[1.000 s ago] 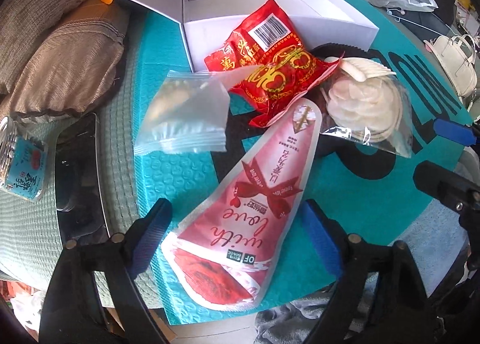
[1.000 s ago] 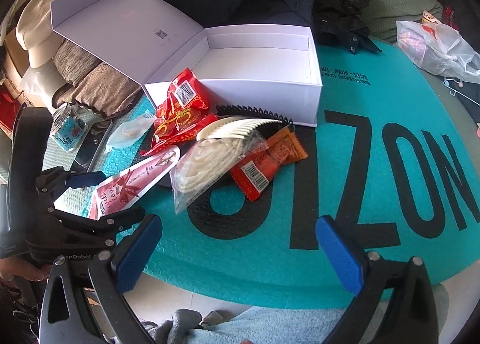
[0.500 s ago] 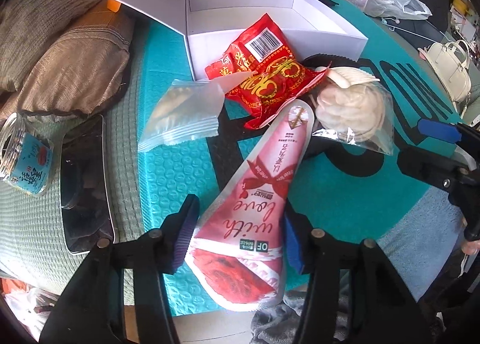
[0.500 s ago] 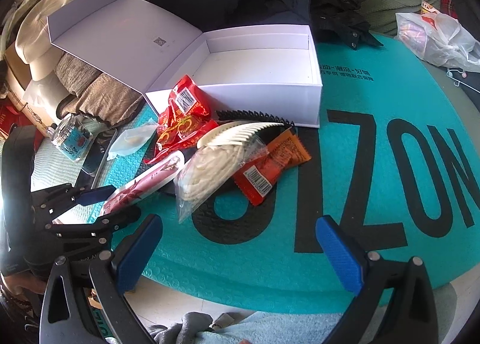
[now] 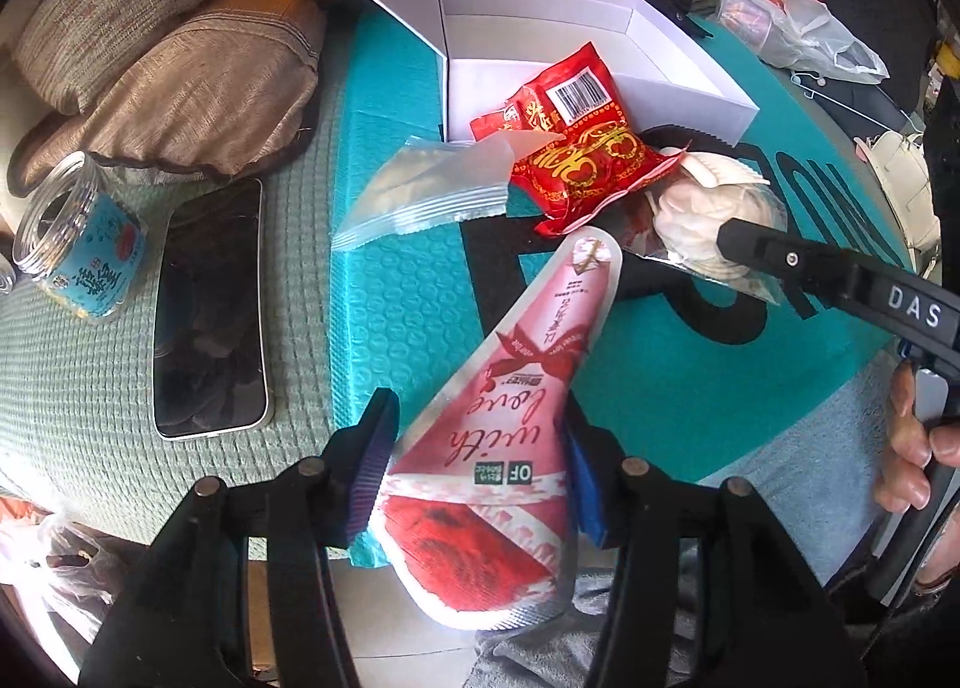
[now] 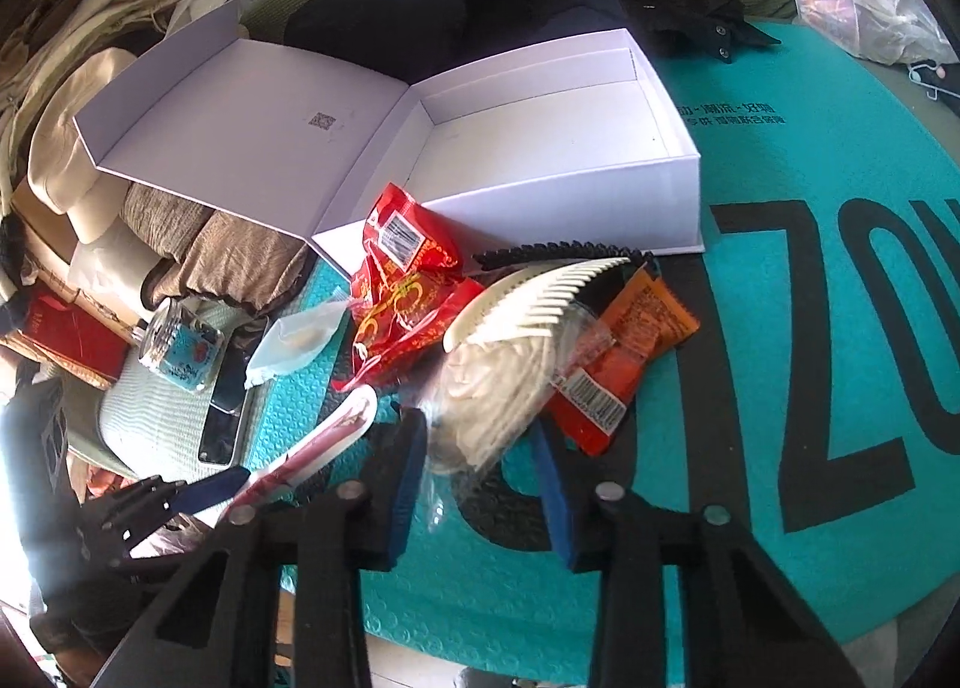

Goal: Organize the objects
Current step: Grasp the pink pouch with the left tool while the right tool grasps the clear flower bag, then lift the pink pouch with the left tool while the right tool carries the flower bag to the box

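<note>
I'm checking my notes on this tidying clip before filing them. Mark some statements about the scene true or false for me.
1. The left gripper is clamped on the pink-and-red "with love" sachet. True.
2. The white cardboard box already holds the red foil snack packet. False: the box looks empty; the packet lies against its front wall, outside.
3. The right gripper has just been closing around the clear bag of white cotton pads. True.
4. The cream plastic comb lies inside the box. False: it rests on the pile, over the clear bag.
5. The black smartphone sits on the teal bubble mailer. False: it lies on the green knitted cloth beside it.
</note>
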